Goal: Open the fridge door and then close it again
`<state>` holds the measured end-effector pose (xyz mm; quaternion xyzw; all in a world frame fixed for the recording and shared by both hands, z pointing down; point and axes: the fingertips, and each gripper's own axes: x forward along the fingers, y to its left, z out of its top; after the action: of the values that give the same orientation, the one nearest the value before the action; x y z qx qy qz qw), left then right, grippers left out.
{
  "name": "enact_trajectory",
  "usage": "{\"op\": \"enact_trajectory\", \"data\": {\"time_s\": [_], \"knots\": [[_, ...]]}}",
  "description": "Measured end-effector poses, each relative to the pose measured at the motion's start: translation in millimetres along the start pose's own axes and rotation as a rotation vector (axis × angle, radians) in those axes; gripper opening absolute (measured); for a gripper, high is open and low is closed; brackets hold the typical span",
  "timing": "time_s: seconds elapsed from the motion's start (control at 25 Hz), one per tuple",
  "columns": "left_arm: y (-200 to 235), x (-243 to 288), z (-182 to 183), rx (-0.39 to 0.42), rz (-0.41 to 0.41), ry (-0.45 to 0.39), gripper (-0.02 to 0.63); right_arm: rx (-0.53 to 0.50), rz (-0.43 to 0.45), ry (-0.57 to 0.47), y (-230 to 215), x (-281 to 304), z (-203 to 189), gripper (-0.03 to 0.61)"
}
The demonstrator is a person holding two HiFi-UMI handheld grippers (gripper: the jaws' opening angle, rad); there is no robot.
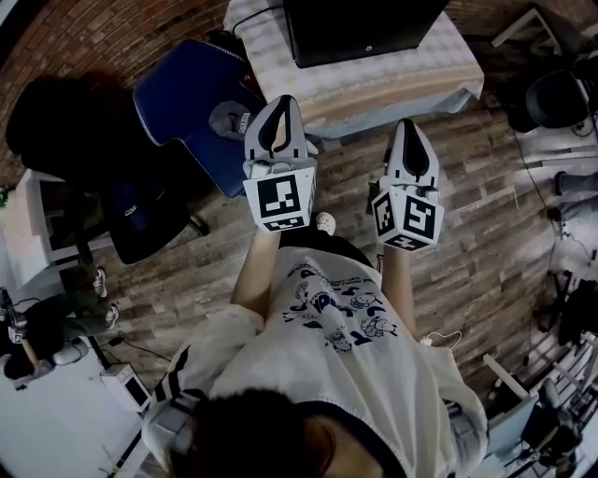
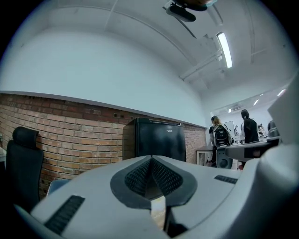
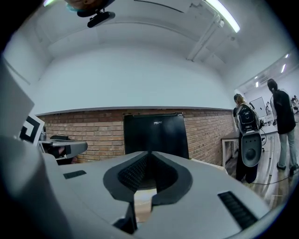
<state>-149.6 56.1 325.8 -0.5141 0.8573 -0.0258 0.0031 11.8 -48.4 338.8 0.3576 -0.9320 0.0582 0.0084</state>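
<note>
**A:** Why is everything sitting as it is?

**B:** The brick wall (image 3: 79, 133) is backing a cloth-covered bench (image 1: 374, 89). The fridge (image 1: 364, 28) is standing on it, well apart from the person, with its door facing them. The left hand-held gripper (image 1: 282, 107) and right hand-held gripper (image 1: 411, 129) are pointing level at it, each pressed together on nothing. My reading is that they are lining up and not yet reaching.

**A:** Fridge appearance?

**B:** It is showing as a compact black box with a glossy front. The door is sitting shut, with a small pale logo near the top. I can't make out a handle.
</note>
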Motion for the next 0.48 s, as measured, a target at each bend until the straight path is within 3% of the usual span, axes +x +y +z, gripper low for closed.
{"op": "enact_trajectory", "data": {"time_s": [0.28, 0.48], "knots": [[9, 44, -13, -0.011, 0.017, 0.032, 0.018, -0.005, -0.002, 0.027, -7, 38, -9, 0.041], [17, 91, -21, -0.053, -0.016, 0.036, 0.02, -0.016, -0.049, 0.033, -20, 76, -10, 0.041]]}}
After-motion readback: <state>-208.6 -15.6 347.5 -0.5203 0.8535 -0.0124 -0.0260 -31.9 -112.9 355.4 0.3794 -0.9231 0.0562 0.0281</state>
